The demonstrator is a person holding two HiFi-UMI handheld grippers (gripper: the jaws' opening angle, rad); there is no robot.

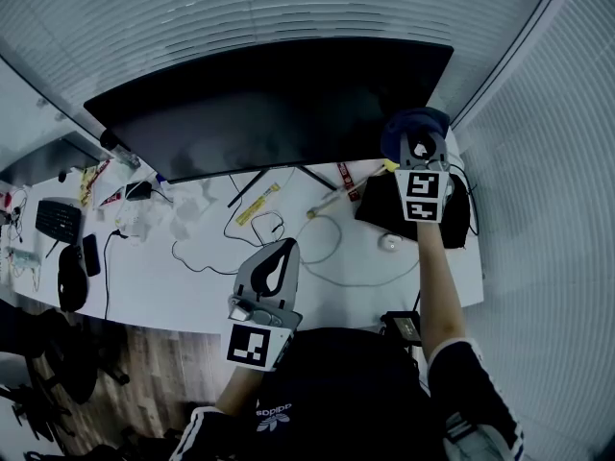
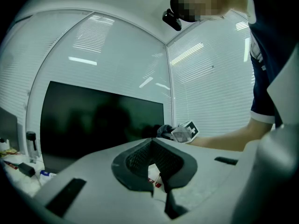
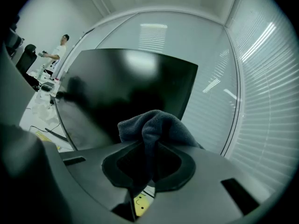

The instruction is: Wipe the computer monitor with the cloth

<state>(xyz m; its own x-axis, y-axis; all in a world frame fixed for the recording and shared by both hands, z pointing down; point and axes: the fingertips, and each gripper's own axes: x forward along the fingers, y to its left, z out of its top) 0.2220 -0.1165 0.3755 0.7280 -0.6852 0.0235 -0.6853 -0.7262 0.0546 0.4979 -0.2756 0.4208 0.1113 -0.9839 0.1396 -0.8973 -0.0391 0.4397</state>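
Observation:
A wide black monitor (image 1: 279,104) stands at the back of the white desk (image 1: 202,277), its screen dark. My right gripper (image 1: 419,142) is shut on a dark blue-grey cloth (image 3: 156,127), held up at the screen's lower right corner (image 3: 184,92). The cloth (image 1: 411,123) bunches out ahead of the jaws. My left gripper (image 1: 274,262) hangs low over the desk's front, shut with nothing between its jaws. From the left gripper view the monitor (image 2: 98,120) and the right gripper's marker cube (image 2: 186,132) show beyond the jaws.
Cables (image 1: 327,248), a yellow ruler-like strip (image 1: 256,203), crumpled paper (image 1: 144,221), a keyboard (image 1: 58,219) and a mouse (image 1: 72,277) lie on the desk. A black pad (image 1: 384,205) sits at the right. Window blinds (image 1: 538,200) run close on the right.

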